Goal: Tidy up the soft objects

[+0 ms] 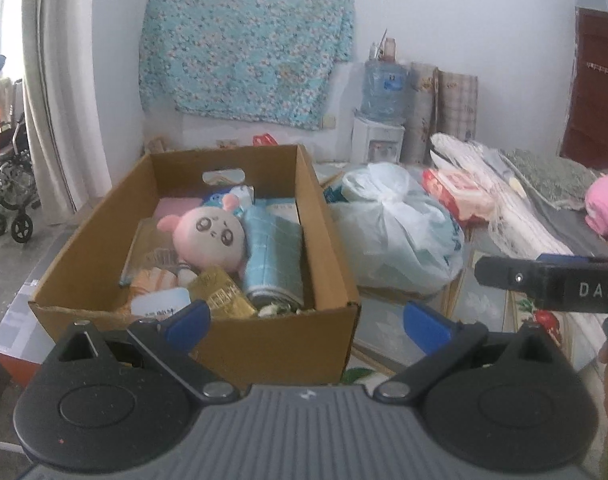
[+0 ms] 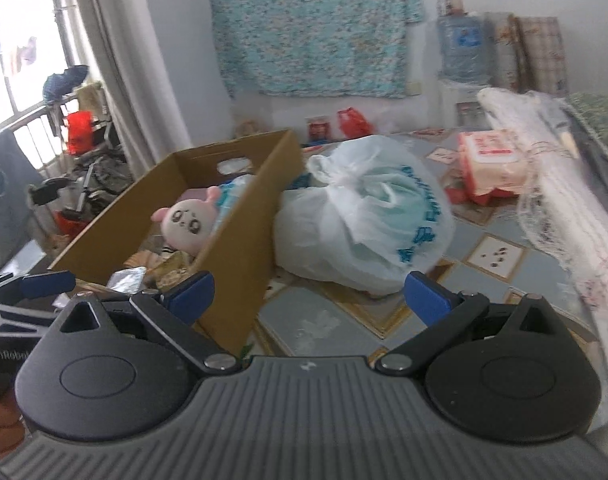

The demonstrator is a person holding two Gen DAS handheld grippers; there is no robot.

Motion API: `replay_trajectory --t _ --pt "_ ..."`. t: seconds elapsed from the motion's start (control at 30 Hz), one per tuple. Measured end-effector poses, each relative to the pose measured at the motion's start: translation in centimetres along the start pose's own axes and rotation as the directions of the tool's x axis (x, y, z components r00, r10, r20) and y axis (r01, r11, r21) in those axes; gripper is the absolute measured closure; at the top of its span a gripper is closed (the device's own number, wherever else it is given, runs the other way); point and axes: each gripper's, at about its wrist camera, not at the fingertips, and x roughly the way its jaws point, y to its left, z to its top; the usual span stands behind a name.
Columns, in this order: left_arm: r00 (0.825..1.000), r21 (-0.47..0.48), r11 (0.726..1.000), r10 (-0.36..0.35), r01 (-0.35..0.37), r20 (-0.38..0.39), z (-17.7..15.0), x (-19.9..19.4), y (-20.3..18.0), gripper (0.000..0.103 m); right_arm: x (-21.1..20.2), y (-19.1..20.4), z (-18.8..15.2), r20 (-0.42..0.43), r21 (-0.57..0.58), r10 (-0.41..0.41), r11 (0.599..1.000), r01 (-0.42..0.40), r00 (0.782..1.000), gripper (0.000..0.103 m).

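Observation:
A cardboard box (image 1: 328, 216) stands on the patterned surface. In it lie a pink plush toy (image 1: 210, 236), a rolled blue towel (image 1: 272, 256) and several packets. My left gripper (image 1: 306, 324) hovers open before the box's near wall, with nothing between its blue pads. In the right wrist view the box (image 2: 240, 208) is at the left with the plush toy (image 2: 184, 226) showing inside. My right gripper (image 2: 310, 294) is open and empty, facing a tied white plastic bag (image 2: 364, 220) beside the box. One of its fingers (image 1: 516, 278) shows at the right edge of the left wrist view.
The white bag (image 1: 396, 232) touches the box's right wall. A red-and-white wrapped pack (image 2: 492, 164) and folded white cloth (image 2: 564, 200) lie further right, and a pink cloth (image 1: 606, 208) at the far right. A water dispenser (image 1: 384, 92) stands against the back wall, a wheelchair (image 1: 8, 184) at the left.

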Motion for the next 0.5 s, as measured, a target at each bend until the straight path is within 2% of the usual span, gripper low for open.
replay_trajectory --t 0.17,0.3,0.5 --pt "0.999 0.019 0.999 0.048 -0.047 -0.009 -0.3 0.2 -0.3 0.000 -1.1 0.7 -0.5 0.052 -0.062 -0.089 0.994 0.093 0.995 0.001" --pt "0.996 0.038 0.995 0.089 -0.089 -0.010 -0.3 0.3 -0.4 0.000 -1.9 0.9 -0.5 0.122 -0.081 -0.146 0.984 0.157 0.982 0.001" --pt "0.998 0.042 0.997 0.058 -0.057 -0.036 -0.3 0.6 -0.4 0.000 -2.6 0.4 -0.2 0.155 -0.052 -0.181 0.980 0.191 0.971 0.001"
